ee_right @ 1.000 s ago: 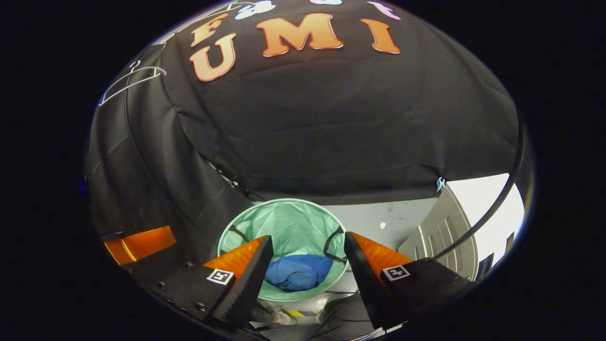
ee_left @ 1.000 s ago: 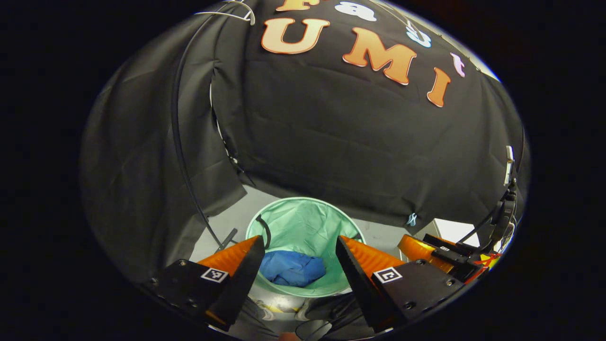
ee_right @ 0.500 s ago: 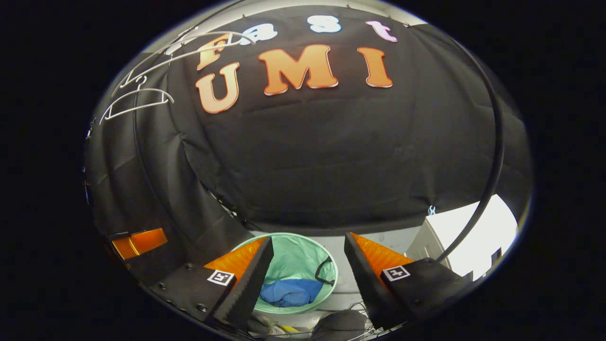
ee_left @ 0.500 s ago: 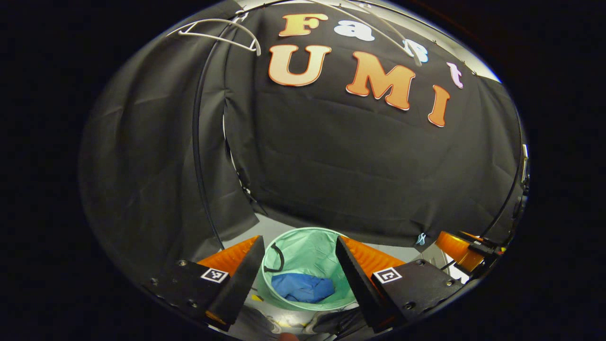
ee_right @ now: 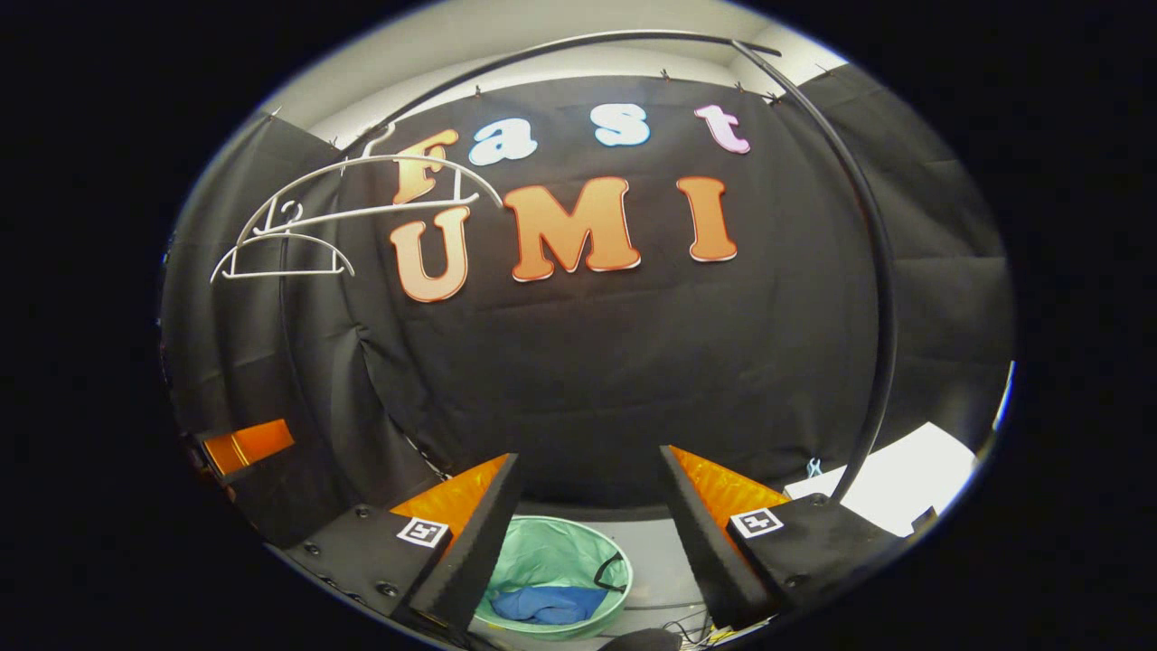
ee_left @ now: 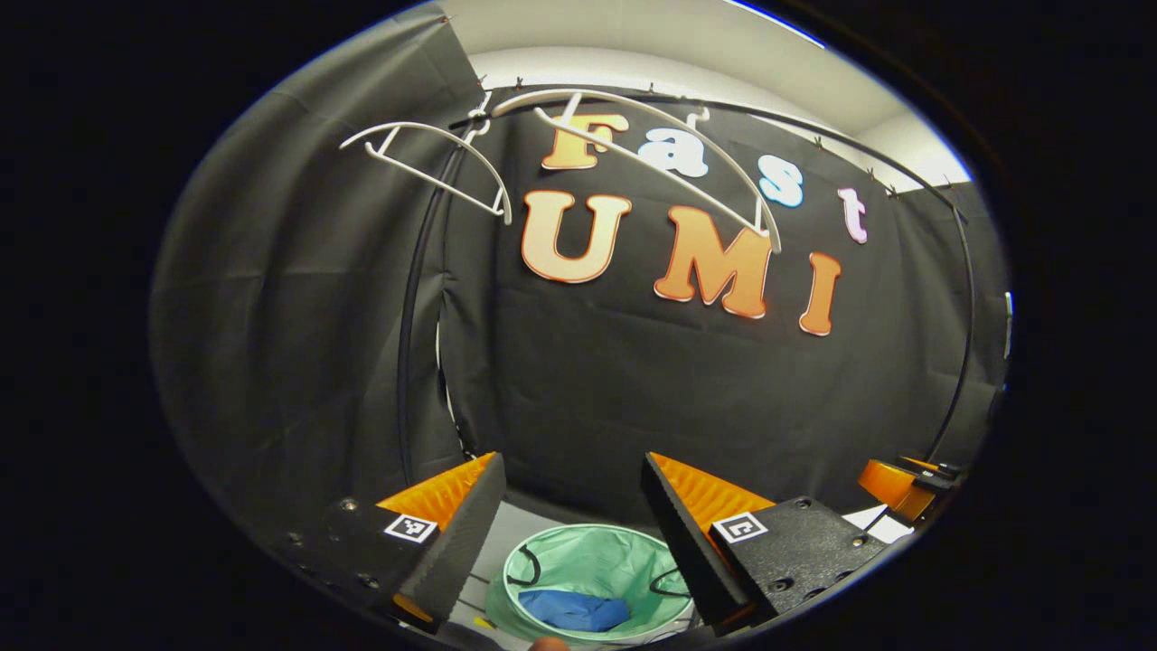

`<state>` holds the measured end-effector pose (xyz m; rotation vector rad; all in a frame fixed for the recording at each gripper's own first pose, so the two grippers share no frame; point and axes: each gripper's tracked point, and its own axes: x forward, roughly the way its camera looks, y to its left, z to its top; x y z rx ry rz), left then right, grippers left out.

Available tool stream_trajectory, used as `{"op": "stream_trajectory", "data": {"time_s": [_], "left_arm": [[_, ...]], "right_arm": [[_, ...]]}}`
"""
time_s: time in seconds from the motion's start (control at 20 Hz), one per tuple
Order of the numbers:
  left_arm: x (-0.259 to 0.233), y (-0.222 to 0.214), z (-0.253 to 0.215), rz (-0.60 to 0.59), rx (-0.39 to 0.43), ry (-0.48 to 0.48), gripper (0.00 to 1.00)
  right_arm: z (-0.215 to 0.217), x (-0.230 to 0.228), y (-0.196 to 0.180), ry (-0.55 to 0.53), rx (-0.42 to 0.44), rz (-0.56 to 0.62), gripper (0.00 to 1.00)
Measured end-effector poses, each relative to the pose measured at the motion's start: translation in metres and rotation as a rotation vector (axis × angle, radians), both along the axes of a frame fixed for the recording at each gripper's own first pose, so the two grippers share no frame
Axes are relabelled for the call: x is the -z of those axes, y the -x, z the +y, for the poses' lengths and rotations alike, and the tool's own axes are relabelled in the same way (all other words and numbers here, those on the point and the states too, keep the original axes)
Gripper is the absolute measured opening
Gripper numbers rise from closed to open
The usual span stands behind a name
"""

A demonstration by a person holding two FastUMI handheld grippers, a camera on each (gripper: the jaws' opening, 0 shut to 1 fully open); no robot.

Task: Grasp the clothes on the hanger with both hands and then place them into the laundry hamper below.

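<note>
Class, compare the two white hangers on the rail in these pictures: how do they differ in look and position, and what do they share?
In the left gripper view, the near hanger looks larger and hangs in front of the back wall, while the far hanger looks smaller and sits toward the side wall. In the right gripper view the far hanger appears lower than the near hanger. Both are white, curved and bare; the blue garment lies in the green hamper.

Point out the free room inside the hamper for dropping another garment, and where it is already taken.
In the left gripper view, the green hamper has its far liner wall bare, between the two black handles. The near bottom is taken by the blue garment. Left gripper and right gripper are both open above it, holding nothing.
</note>
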<state>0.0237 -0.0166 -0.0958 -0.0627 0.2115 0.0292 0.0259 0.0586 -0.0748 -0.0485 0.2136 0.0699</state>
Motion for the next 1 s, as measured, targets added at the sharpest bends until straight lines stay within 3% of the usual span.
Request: {"op": "stream_trajectory", "data": {"time_s": [0.05, 0.3, 1.0], "left_arm": [[-0.007, 0.001, 0.005, -0.017, -0.010, -0.009, 0.96], [-0.016, 0.001, 0.015, -0.051, -0.036, -0.039, 0.96], [0.001, -0.002, 0.025, -0.009, -0.052, -0.004, 0.94]], "right_arm": [[0.002, -0.010, 0.000, 0.010, -0.012, -0.023, 0.89], [-0.007, -0.038, 0.002, 0.047, 0.010, -0.089, 0.89], [-0.010, -0.034, 0.006, 0.033, 0.019, -0.082, 0.89]]}}
